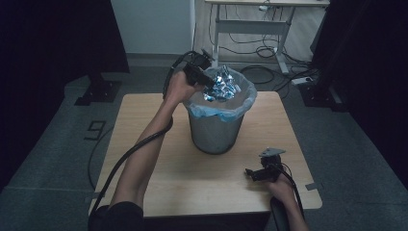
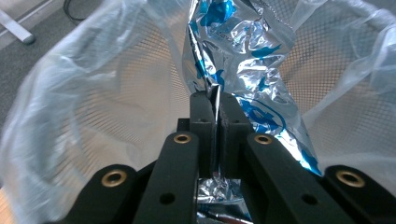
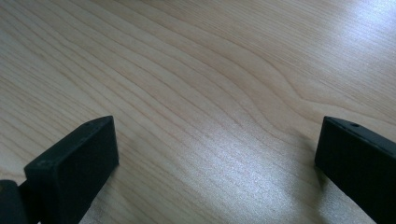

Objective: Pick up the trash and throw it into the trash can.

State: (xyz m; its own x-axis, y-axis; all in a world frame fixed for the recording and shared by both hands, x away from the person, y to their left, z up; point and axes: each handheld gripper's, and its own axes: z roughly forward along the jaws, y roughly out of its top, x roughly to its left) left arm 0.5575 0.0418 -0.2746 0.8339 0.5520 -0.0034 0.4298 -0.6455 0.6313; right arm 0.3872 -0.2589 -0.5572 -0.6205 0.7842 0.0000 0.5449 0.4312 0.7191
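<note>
Crinkly silver and blue foil wrapper (image 2: 243,70) is pinched tight between the two black jaws of the left hand-held gripper (image 2: 217,105), which are squeezed together on its edge. It hangs just over the open top of the round grey mesh bin (image 1: 214,132) with a see-through plastic bag liner (image 1: 243,103). The bin stands on the light wooden desk (image 1: 144,115). Near the front edge, the right hand-held gripper (image 1: 250,173) rests low over bare wood, jaws wide apart, holding nothing.

Crinkled glossy foil wrapper (image 2: 243,60), translucent plastic liner (image 2: 70,93) — matt wood-grain table (image 3: 210,70)
</note>
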